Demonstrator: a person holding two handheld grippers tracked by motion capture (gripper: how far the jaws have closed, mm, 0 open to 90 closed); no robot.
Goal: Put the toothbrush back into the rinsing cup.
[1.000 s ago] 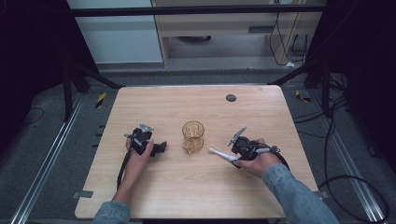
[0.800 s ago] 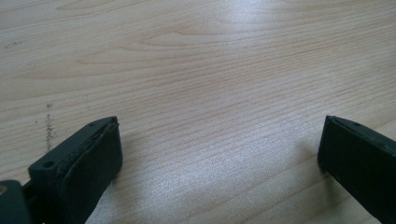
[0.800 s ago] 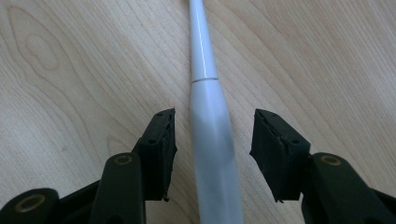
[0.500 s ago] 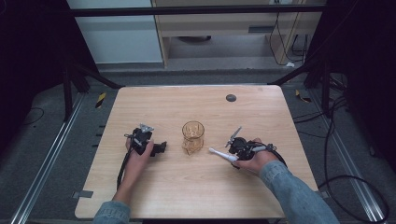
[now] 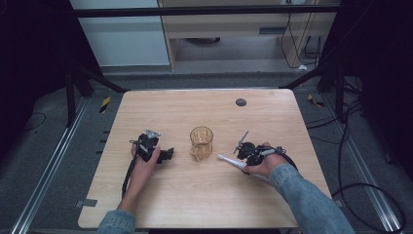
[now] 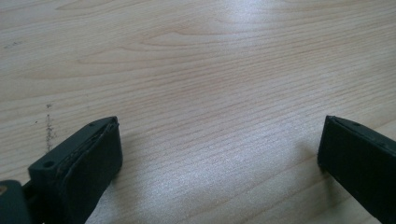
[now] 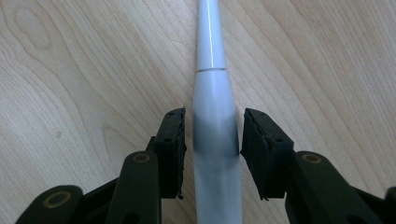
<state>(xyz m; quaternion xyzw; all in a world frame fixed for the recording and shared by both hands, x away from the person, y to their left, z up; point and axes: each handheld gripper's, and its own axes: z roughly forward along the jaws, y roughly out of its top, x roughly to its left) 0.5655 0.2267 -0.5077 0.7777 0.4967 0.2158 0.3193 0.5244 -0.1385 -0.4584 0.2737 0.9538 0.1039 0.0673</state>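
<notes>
A white toothbrush handle [image 5: 228, 160] lies flat on the wooden table [image 5: 195, 200], right of an amber glass cup [image 5: 201, 141]. My right gripper [image 5: 242, 157] straddles that handle [image 7: 211, 88]: the right jaw touches it and a thin gap shows at the left jaw, so it is open. The handle still rests on the wood. My left gripper [image 5: 169, 155] lies on the table left of the cup, pointing toward it. Its jaws stand wide open [image 6: 219, 140] with bare wood between them.
A small dark round disc [image 5: 240, 102] sits near the table's far edge. Black cables trail from both grippers toward the person. Dark floor, metal rails and a cabinet lie beyond the table.
The right gripper has slid a little to the left along the toothbrush handle. The toothbrush, the cup and the left gripper have not moved.
</notes>
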